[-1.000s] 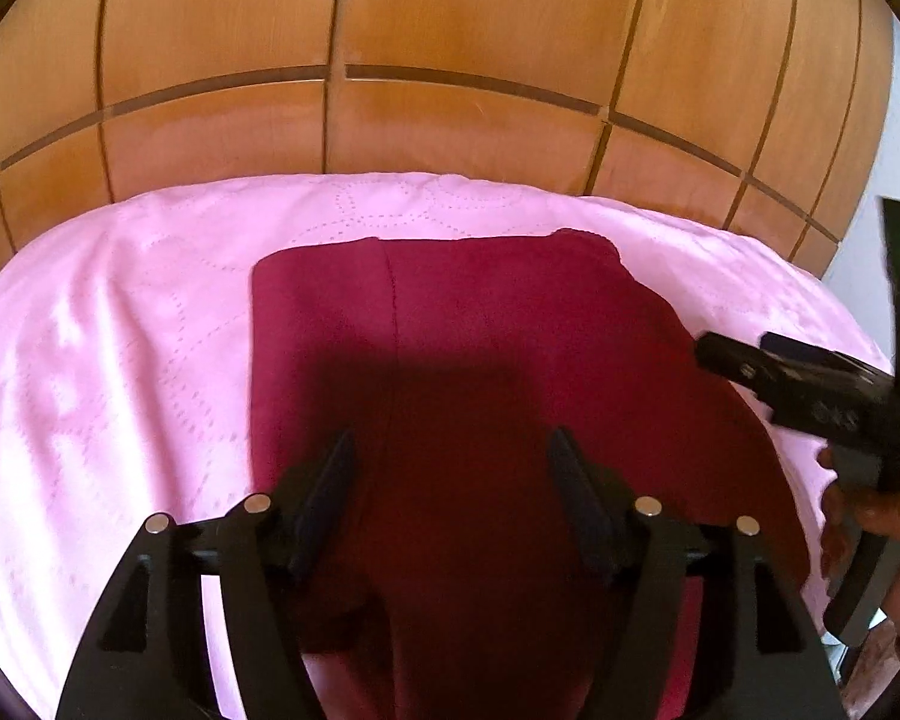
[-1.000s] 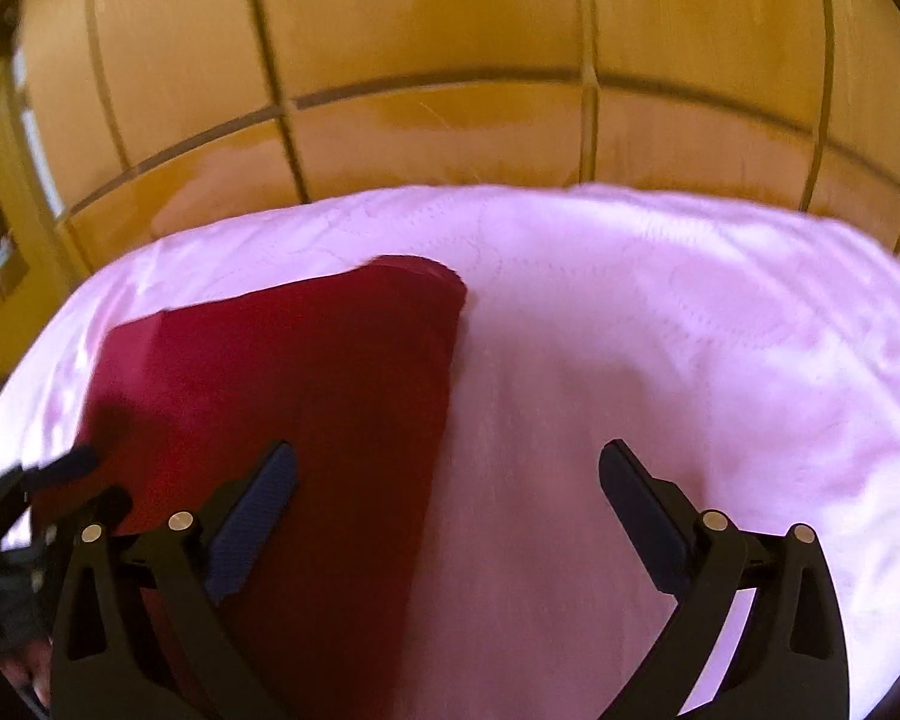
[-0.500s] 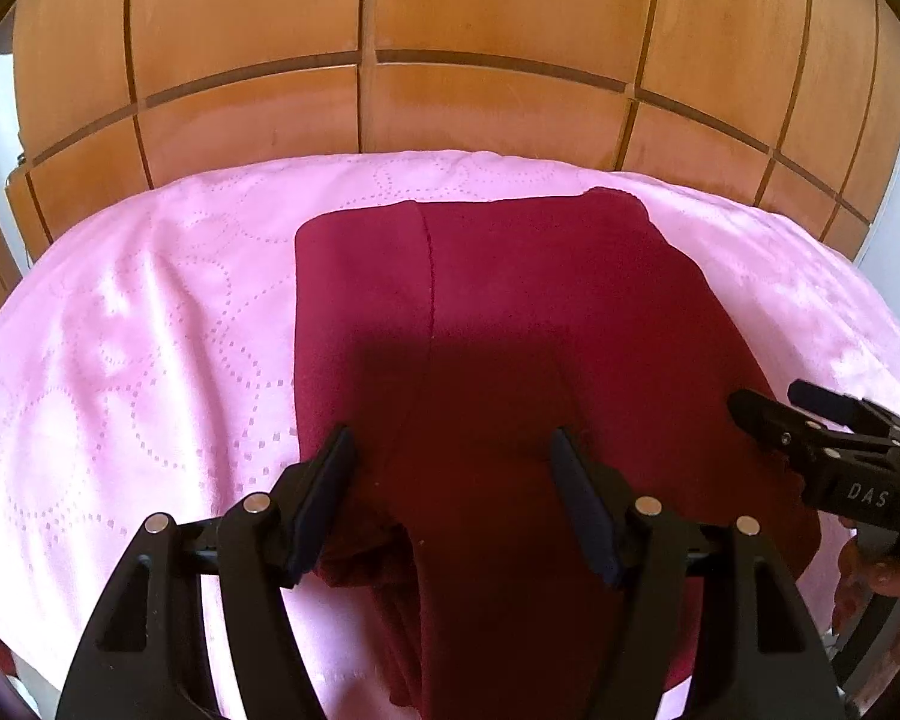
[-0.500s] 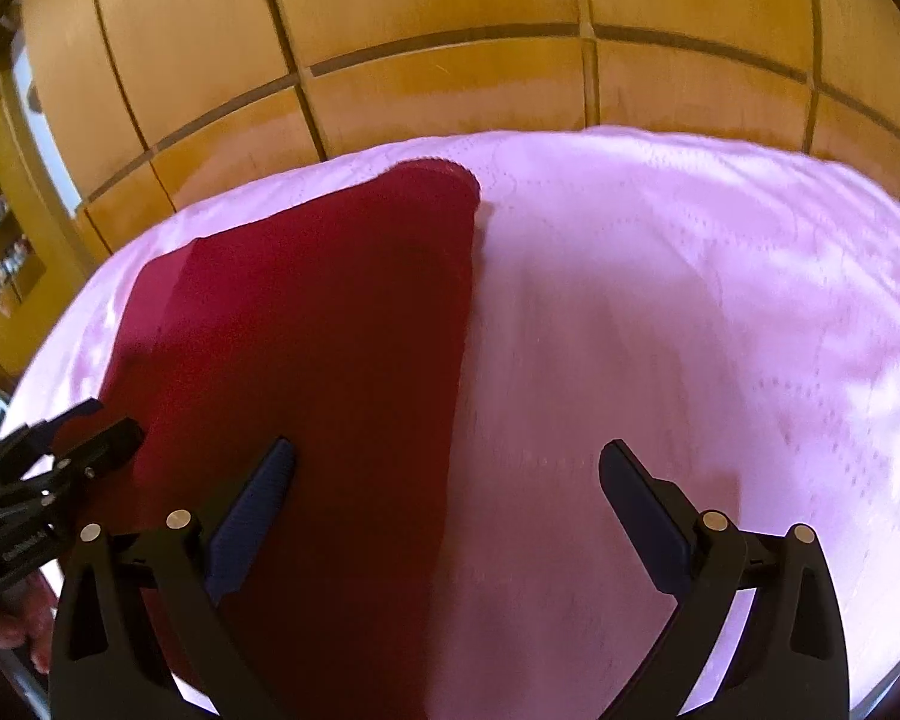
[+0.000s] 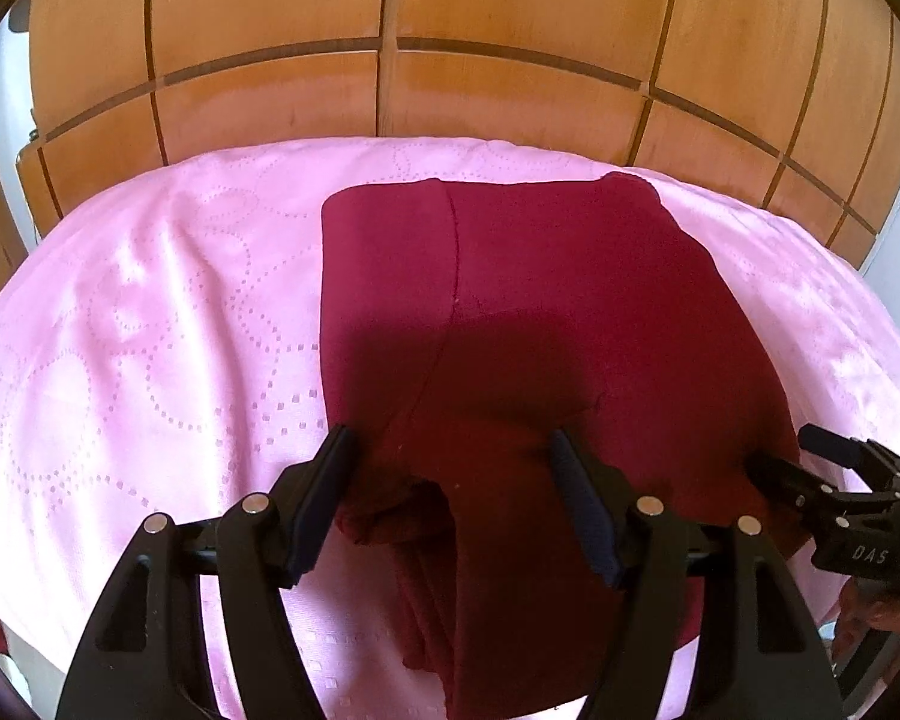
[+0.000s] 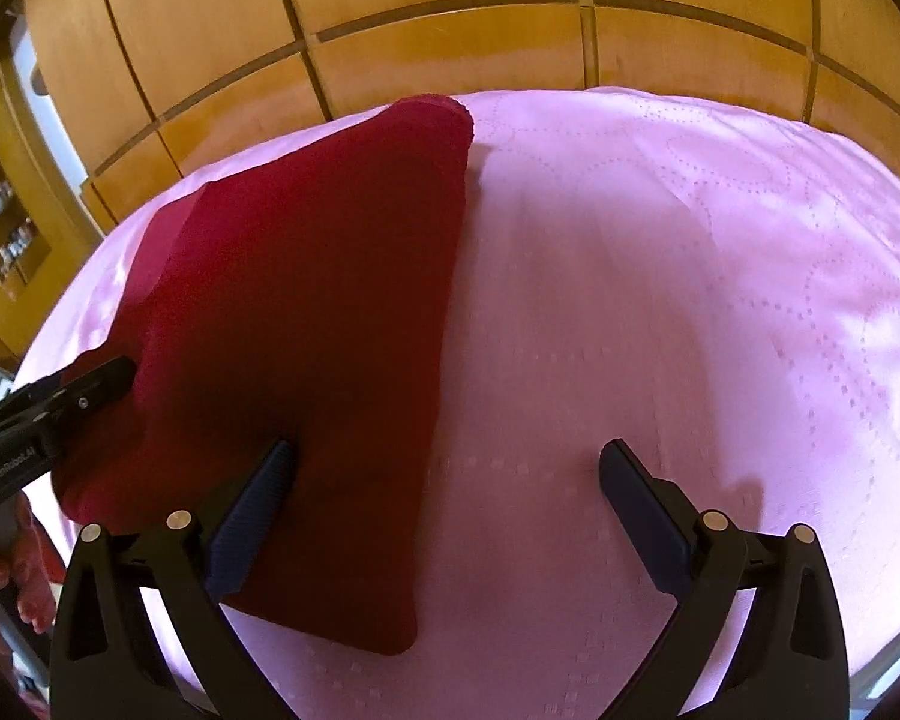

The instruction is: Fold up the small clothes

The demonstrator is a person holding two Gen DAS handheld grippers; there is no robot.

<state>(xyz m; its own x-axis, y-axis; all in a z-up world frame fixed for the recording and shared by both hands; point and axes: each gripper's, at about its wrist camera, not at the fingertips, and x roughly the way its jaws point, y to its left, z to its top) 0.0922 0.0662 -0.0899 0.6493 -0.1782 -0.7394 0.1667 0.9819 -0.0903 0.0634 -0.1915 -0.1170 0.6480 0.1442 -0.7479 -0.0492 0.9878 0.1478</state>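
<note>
Pink quilted bedspread [image 5: 150, 312] is carrying the dark red folded garment [image 5: 540, 312]; we are drawing both grippers back toward its near edge (more cloth showing now), left gripper [image 5: 450, 480] and right gripper [image 6: 444, 480] fingers apart, readying the next fold.

Left gripper [image 5: 450, 480]: matte black plastic, two triangular-cutout finger arms, four round silver screw heads, ribbed dark blue pads [image 5: 582, 510]. Right gripper [image 6: 444, 498]: same build, same four silver screws, blue pads [image 6: 252, 516]. At right edge of left wrist view its side carries white lettering "DAS". Skin of hand [image 6: 27, 558] at lower left, reddish-brown.
</note>
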